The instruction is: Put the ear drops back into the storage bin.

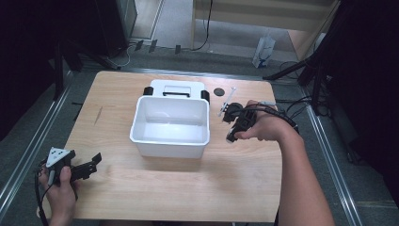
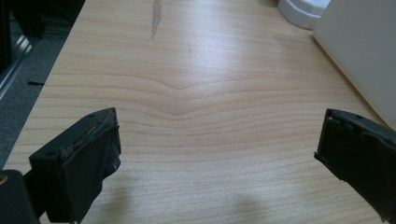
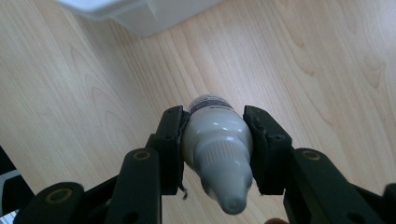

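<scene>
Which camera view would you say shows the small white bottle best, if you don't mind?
The right gripper view: the white bottle sits close up, clamped between the right gripper jaws, nozzle toward the camera. In the high view, the hand and gripper hide it; the left gripper view looks at bare table.

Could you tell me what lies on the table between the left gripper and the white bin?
Nothing: in the high view, bare wooden table separates the open left gripper from the white bin. The left gripper view shows the same bare wood beyond its jaws.
</scene>
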{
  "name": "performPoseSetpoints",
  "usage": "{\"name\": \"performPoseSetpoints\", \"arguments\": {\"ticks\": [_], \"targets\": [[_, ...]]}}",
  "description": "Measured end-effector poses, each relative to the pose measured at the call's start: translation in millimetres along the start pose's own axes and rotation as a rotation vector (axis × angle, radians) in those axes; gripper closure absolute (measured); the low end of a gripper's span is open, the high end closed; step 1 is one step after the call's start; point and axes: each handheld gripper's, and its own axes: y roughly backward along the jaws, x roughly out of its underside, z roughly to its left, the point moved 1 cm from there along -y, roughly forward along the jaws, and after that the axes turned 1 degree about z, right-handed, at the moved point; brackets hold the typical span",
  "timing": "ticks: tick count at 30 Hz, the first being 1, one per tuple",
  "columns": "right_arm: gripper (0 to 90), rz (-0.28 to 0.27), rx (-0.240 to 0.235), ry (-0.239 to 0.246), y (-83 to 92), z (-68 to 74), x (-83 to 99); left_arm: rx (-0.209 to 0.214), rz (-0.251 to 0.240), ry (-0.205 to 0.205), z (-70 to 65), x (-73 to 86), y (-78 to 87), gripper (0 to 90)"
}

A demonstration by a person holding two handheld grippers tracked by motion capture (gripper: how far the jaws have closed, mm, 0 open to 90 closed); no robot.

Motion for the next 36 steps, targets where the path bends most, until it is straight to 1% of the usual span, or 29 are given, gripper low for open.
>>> {"name": "performPoseSetpoints", "arguments": {"ticks": [2, 3, 6, 7, 10, 11, 12, 14, 16, 20, 23, 25, 26, 28, 30, 32, 33, 34, 36], "targets": [[60.6, -0.004, -0.004, 0.008, 4.4, -0.1, -5.6, 0.001, -0.002, 0.001, 0.0, 0.0, -0.1, 0.5], [60.6, -0.003, 0.000, 0.015, 9.0, 0.0, -11.7, 0.000, -0.003, 0.002, 0.0, 0.0, -0.2, 0.5], [60.6, -0.008, 0.005, 0.036, 14.8, 0.6, -20.2, 0.001, -0.002, 0.001, 0.1, -0.1, -0.2, 0.5], [60.6, -0.008, 0.005, 0.036, 14.8, 0.6, -20.2, 0.001, -0.002, 0.001, 0.1, -0.1, -0.2, 0.5], [60.6, -0.019, 0.002, 0.044, 21.1, 2.2, -29.2, 0.000, -0.004, 0.003, 0.5, -0.2, -0.1, 0.5], [60.6, -0.006, 0.005, 0.058, 24.3, 4.5, -35.4, 0.001, -0.004, 0.003, 0.5, -0.2, -0.1, 0.5], [60.6, -0.006, 0.005, 0.058, 24.3, 4.5, -35.4, 0.000, -0.005, 0.002, 0.4, -0.2, -0.2, 0.5], [60.6, 0.001, 0.007, 0.073, 28.2, 6.3, -42.8, 0.000, -0.004, 0.002, 0.4, -0.2, -0.2, 0.5], [60.6, 0.000, 0.006, 0.076, 29.0, 6.7, -44.6, 0.000, -0.004, 0.002, 0.4, -0.3, -0.1, 0.5], [60.6, -0.006, 0.004, 0.094, 33.4, 9.9, -57.1, 0.000, -0.005, 0.003, 0.4, -0.2, -0.1, 0.5], [60.6, -0.012, 0.004, 0.116, 34.7, 12.2, -65.0, -0.001, -0.004, 0.002, 0.1, -0.3, -0.3, 0.5], [60.6, -0.013, 0.005, 0.117, 35.0, 12.9, -66.8, -0.001, -0.003, 0.000, 0.1, -0.3, -0.2, 0.5], [60.6, -0.017, 0.002, 0.128, 34.4, 15.1, -72.2, 0.000, -0.004, 0.003, 0.3, -0.3, -0.2, 0.4], [60.6, -0.018, 0.004, 0.137, 34.0, 16.0, -74.5, 0.001, -0.003, 0.003, 0.4, -0.3, -0.2, 0.5], [60.6, -0.023, -0.001, 0.143, 31.9, 18.1, -81.3, 0.002, -0.003, 0.003, 0.3, -0.4, -0.4, 0.5], [60.6, -0.025, 0.002, 0.147, 31.4, 18.4, -82.9, 0.002, -0.002, 0.003, 0.3, -0.4, -0.4, 0.5], [60.6, -0.031, 0.000, 0.158, 30.0, 18.6, -85.6, 0.003, -0.002, 0.004, 0.5, -0.4, -0.4, 0.5], [60.6, -0.032, -0.002, 0.157, 28.7, 19.5, -87.5, 0.003, -0.001, 0.004, 0.5, -0.5, -0.3, 0.5], [60.6, -0.027, -0.001, 0.177, 23.1, 20.7, -93.1, 0.004, -0.002, 0.005, 0.5, -0.5, -0.4, 0.5]]}}
